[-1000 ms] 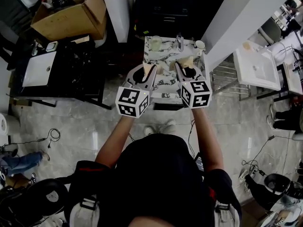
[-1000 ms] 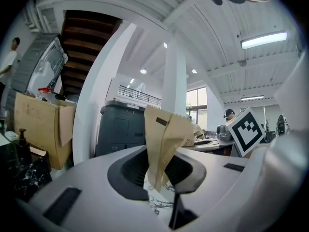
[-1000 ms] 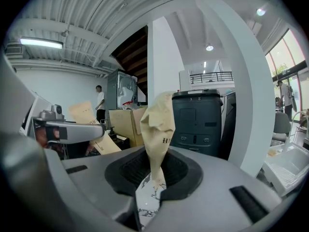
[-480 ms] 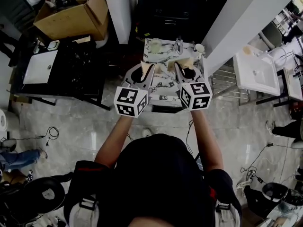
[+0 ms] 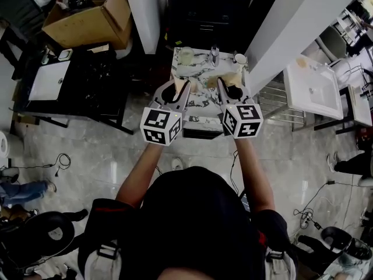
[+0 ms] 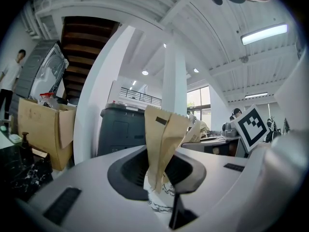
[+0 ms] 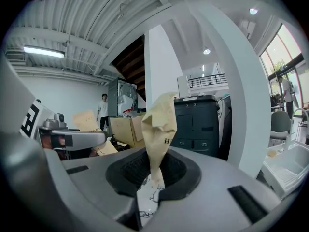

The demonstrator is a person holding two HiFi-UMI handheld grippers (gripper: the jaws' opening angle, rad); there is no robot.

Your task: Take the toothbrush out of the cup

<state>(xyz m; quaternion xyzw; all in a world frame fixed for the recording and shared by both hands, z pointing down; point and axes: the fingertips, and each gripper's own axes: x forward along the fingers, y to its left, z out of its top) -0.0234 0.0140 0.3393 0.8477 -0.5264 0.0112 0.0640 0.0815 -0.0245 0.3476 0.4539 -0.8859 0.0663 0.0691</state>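
Head view: brown paper [image 6: 161, 134] is pinched by the left hand-held gripper [image 5: 184, 87] and by the right hand-held gripper [image 5: 221, 82], whose jaws have just been closing; tearing is risked if it is tugged.

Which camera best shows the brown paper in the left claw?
The left gripper view: the brown paper fills the middle, upright, pinched in the left claw, its jagged top edge plain. The head view shows only a small tan scrap at the claw's tip; the right gripper view shows it small, far left.

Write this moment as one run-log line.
left gripper: shut on brown paper | right gripper: jaws just closed tighter on second brown paper | marble table: below both
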